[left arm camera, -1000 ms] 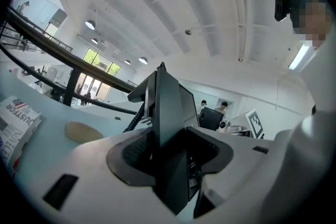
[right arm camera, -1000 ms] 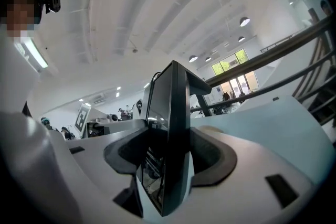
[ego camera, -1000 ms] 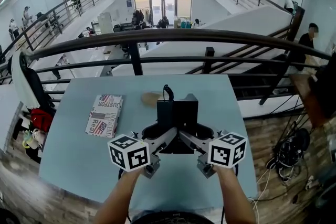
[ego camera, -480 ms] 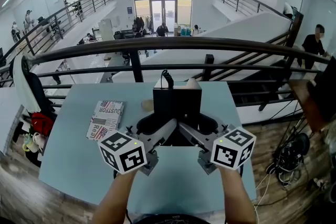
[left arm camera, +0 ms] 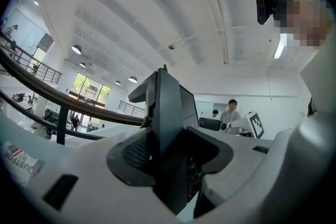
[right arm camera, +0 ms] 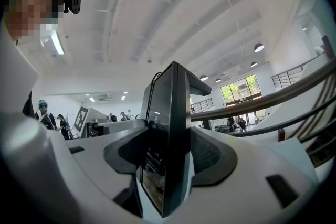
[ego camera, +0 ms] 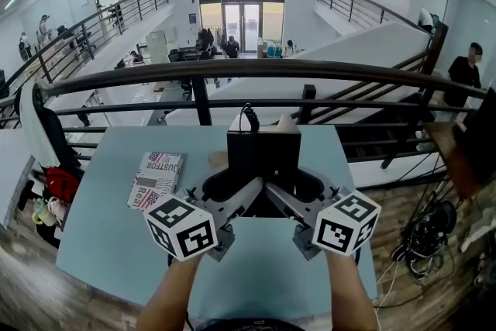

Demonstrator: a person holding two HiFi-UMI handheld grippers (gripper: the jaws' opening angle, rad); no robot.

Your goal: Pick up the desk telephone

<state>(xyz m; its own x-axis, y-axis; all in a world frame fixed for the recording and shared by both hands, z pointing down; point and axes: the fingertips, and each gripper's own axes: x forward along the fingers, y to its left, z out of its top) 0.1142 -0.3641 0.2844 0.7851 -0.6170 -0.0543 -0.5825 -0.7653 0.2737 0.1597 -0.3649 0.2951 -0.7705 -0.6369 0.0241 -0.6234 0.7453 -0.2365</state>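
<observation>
At the lower edge of the head view, two forearms [ego camera: 177, 292] enter the frame, and a gripper is carried in each hand. The left gripper [ego camera: 229, 196] is seen at lower centre-left, its marker cube toward the camera. The right gripper [ego camera: 299, 194] is mirrored at lower centre-right. Both grippers are angled inward toward the frame centre.

The desk telephone [ego camera: 263, 155], a black unit, is held between the two grippers at the frame centre, above the light-blue surface [ego camera: 108, 244], and appears clear of it. The jaws of the left gripper are clamped on the telephone's left side. The jaws of the right gripper are clamped on its right side. In each gripper view, the telephone body is seen edge-on between the dark pads, with both faces pressed. A black cord [ego camera: 249, 120] is seen at the telephone's upper edge.

A printed booklet [ego camera: 155, 176] lies flat on the surface at centre-left, apart from the telephone. A dark railing [ego camera: 232, 70] runs across the frame beyond the surface's far edge. Behind it, an open hall with people is visible.
</observation>
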